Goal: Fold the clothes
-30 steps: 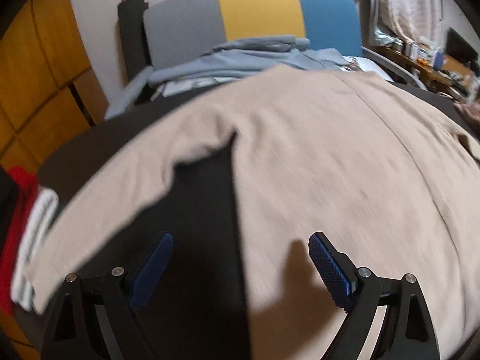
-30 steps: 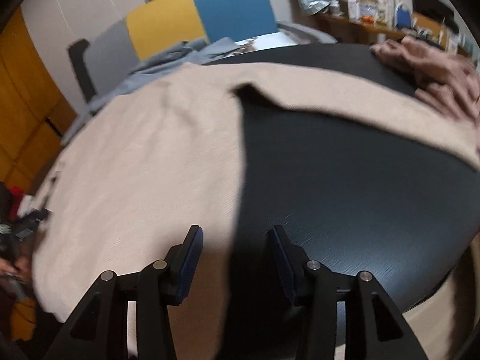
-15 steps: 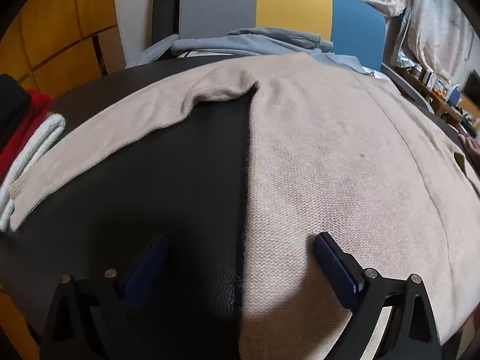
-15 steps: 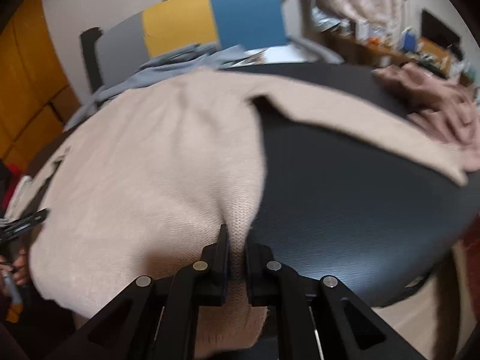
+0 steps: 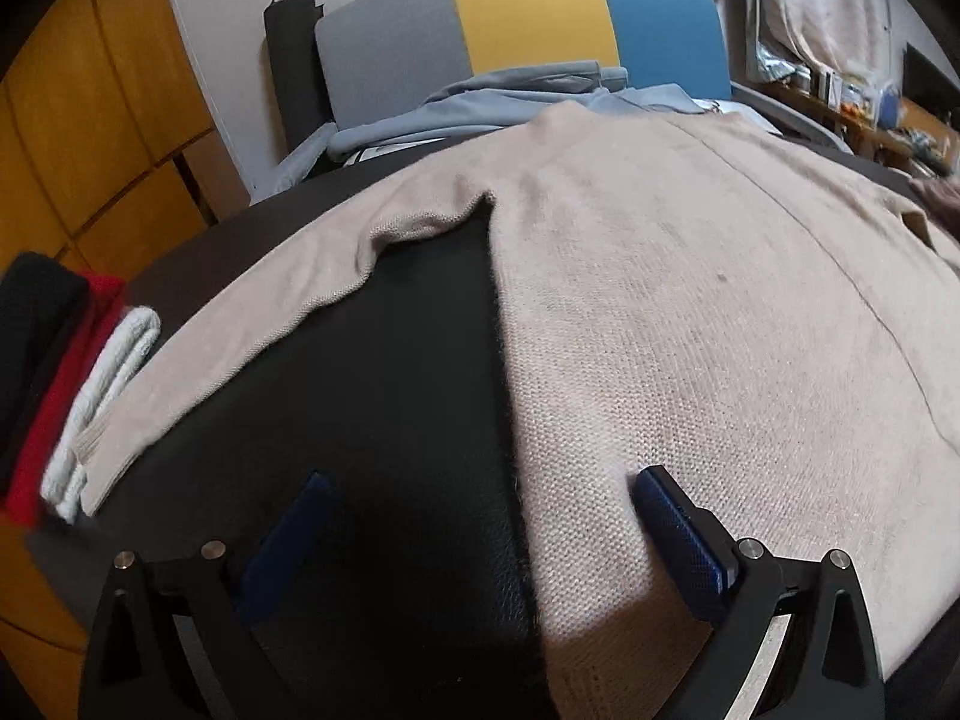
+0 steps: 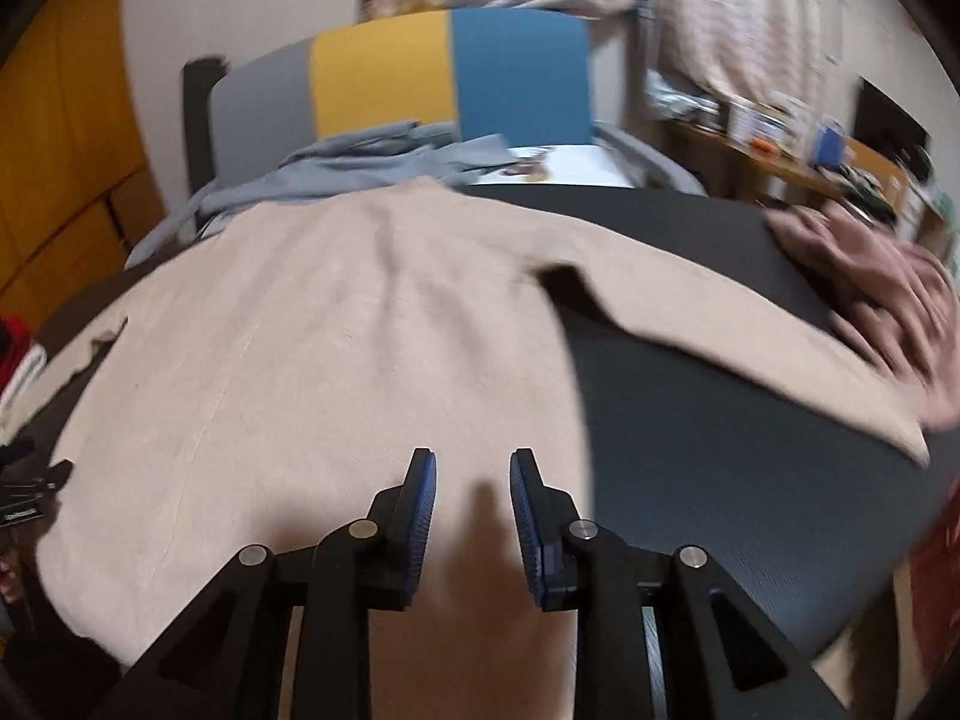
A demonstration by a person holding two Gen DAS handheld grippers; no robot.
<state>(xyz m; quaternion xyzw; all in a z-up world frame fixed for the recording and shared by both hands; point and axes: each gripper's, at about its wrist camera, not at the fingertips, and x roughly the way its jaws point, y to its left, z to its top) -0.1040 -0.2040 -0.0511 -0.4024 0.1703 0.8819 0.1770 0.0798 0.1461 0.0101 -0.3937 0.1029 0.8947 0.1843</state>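
Looking down both cameras, I see the beige sweater [image 5: 690,312] spread flat on the dark surface [image 5: 408,396], body in the middle, sleeves angled out toward 10 and 2 o'clock, presumably laid out this way so the sides can be folded inward.

My left tool [image 5: 480,516] is wide open and holds nothing. It straddles the sweater's side edge near the hem, one finger over the bare surface and the other over the knit, which I read as lining up for a pinch on that edge.

My right tool [image 6: 471,510] is partly open, its jaws a modest gap apart and empty, sitting over the hem just inside the other side edge, at 6 o'clock in its view. That view is blurred, so I cannot tell whether it touches the cloth.

Folded black, red and white items [image 5: 66,372] sit at 9 o'clock, and a pink garment [image 6: 870,282] lies beyond the right sleeve.
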